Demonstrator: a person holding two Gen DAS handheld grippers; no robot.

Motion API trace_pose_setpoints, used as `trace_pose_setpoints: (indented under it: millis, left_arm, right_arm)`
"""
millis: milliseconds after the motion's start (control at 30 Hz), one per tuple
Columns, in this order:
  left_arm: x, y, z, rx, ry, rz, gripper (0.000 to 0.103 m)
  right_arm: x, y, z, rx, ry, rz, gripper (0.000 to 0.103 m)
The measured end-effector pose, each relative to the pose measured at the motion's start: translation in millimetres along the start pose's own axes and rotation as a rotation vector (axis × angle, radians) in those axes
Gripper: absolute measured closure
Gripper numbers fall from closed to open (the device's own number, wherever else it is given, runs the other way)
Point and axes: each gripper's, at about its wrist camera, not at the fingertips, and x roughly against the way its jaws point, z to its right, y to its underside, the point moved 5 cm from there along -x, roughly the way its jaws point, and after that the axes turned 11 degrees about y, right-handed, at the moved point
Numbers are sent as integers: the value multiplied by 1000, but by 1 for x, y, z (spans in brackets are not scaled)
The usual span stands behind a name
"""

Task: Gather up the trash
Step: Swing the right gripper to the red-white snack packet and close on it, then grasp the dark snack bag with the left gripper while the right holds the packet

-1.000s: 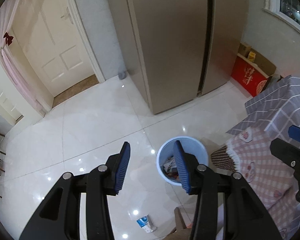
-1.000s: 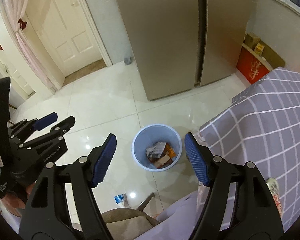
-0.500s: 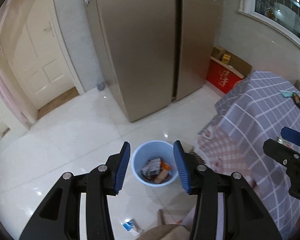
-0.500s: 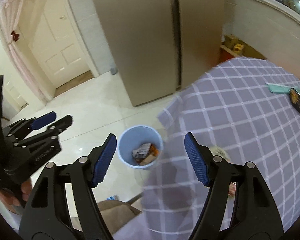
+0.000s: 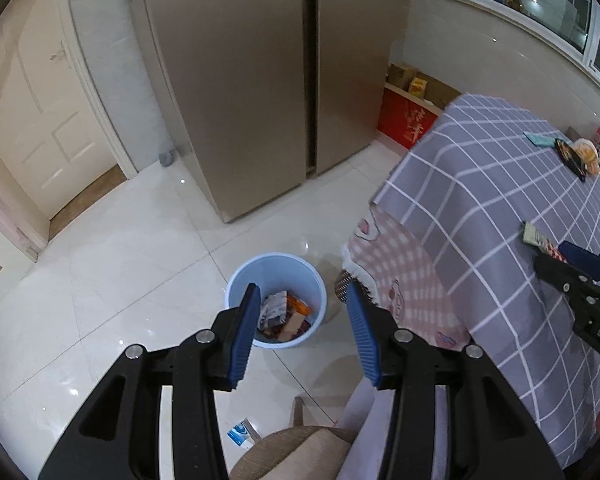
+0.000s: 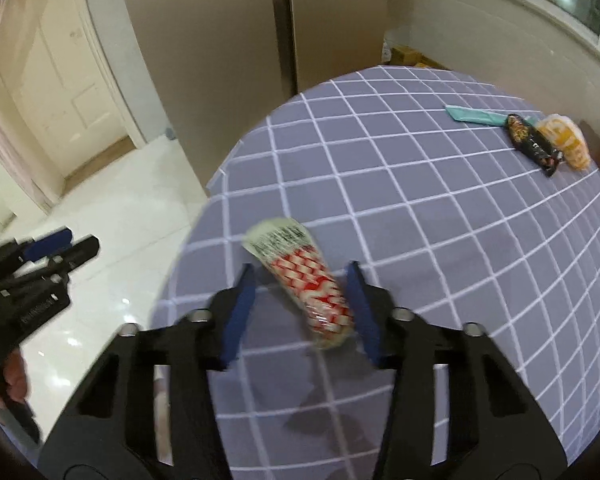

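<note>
Dim indoor light; floor (image 5: 112, 280) glare; right view motion-blurred; fisheye-bent, vignetted edges.

Glossy white tile floor (image 5: 100, 280), bronze fridge (image 5: 236, 80), white door (image 5: 40, 100).

The left tongs (image 5: 302, 322) fill the lower middle of the left wrist view, tilted steeply downward, blue pads parted with nothing between them. The right tongs (image 6: 300, 304) — lower middle of their own view, motion-blurred — have just been closing, pads still apart. A hand (image 6: 14, 376) grips the left tool at that view's lower left edge.
</note>
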Motion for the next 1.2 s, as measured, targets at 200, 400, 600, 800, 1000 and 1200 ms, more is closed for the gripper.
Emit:
trace_pose_setpoints:
  millis: [200, 400, 600, 800, 1000, 1200]
  left_arm:
    - [-1, 0, 23, -48, 7, -7, 59]
    - [0, -8, 52, -87, 20, -8, 56]
    - [-2, -24, 96, -144, 72, 9, 38]
    - [-9, -47, 162, -245, 142, 26, 27]
    - [-27, -66, 235, -345, 215, 20, 20]
    - [-55, -87, 302, -434, 293, -11, 17]
  right_arm:
    - [0, 9, 11, 4, -10, 8, 85]
    - [0, 8, 40, -88, -9, -9, 86]
    - [3, 18, 94, -195, 23, -10, 86]
    - [6, 20, 158, -304, 85, -2, 86]
    - [5, 18, 221, -391, 144, 4, 86]
    - [-4, 14, 271, -453, 185, -7, 86]
